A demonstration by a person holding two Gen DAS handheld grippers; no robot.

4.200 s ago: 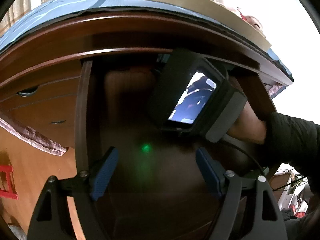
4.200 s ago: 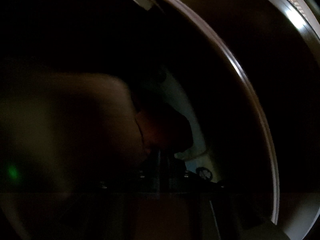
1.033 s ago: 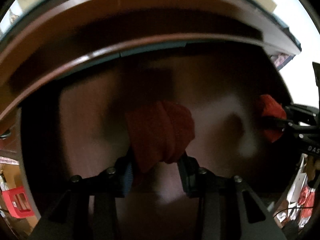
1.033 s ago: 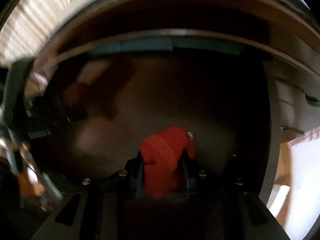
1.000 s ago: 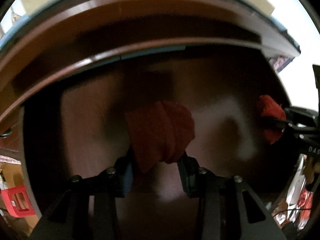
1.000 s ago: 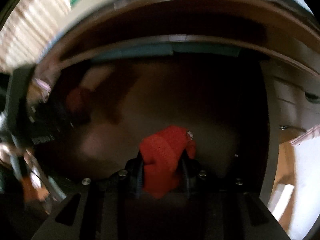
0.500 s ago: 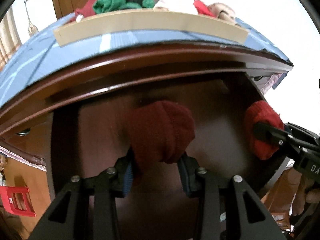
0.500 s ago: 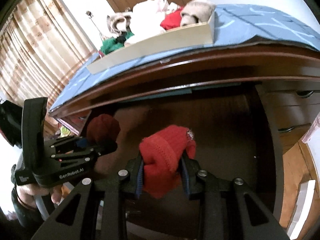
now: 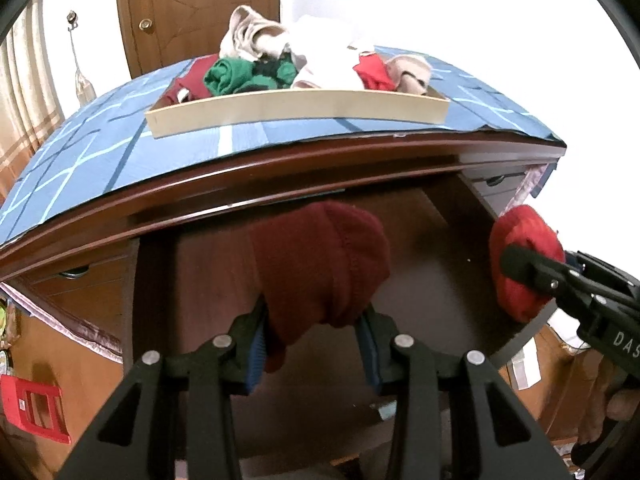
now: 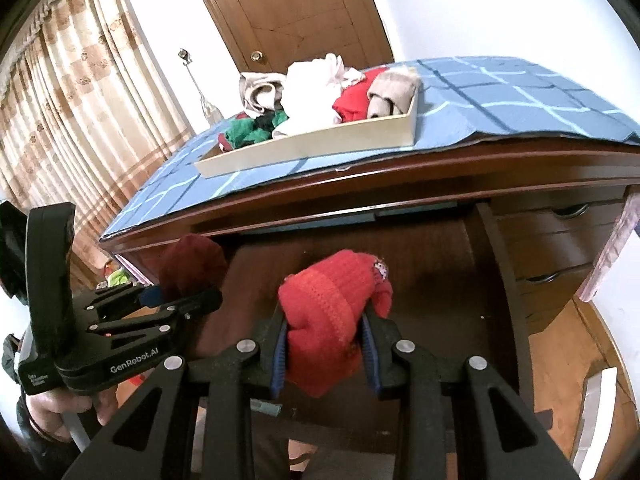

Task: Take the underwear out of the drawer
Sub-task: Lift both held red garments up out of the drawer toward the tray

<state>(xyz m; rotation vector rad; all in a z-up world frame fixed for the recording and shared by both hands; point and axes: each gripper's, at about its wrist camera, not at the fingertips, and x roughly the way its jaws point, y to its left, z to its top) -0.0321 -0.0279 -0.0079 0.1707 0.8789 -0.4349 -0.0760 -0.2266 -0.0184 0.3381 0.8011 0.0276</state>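
Note:
My left gripper [image 9: 314, 350] is shut on a rolled dark red underwear [image 9: 320, 264], held above the open wooden drawer [image 9: 424, 240]. My right gripper [image 10: 324, 354] is shut on a rolled bright red underwear [image 10: 332, 304] over the same drawer [image 10: 440, 280]. In the left wrist view the right gripper [image 9: 532, 270] shows at the right with its bright red roll [image 9: 520, 236]. In the right wrist view the left gripper [image 10: 160, 300] shows at the left with the dark red roll [image 10: 192, 260]. Both rolls hang free of the drawer's bottom.
On the desk's blue checked cloth [image 9: 80, 152] stands a pale wooden tray [image 9: 296, 110] piled with rolled clothes [image 10: 320, 92]. Small side drawers [image 10: 560, 240] are at the right. A brown door [image 10: 288, 12] and curtains [image 10: 60, 120] stand behind. A red stool [image 9: 28, 404] sits low left.
Both grippers rose and tilted up out of the dark drawer with their red rolls still gripped. The desk top, the tray and the door came into view.

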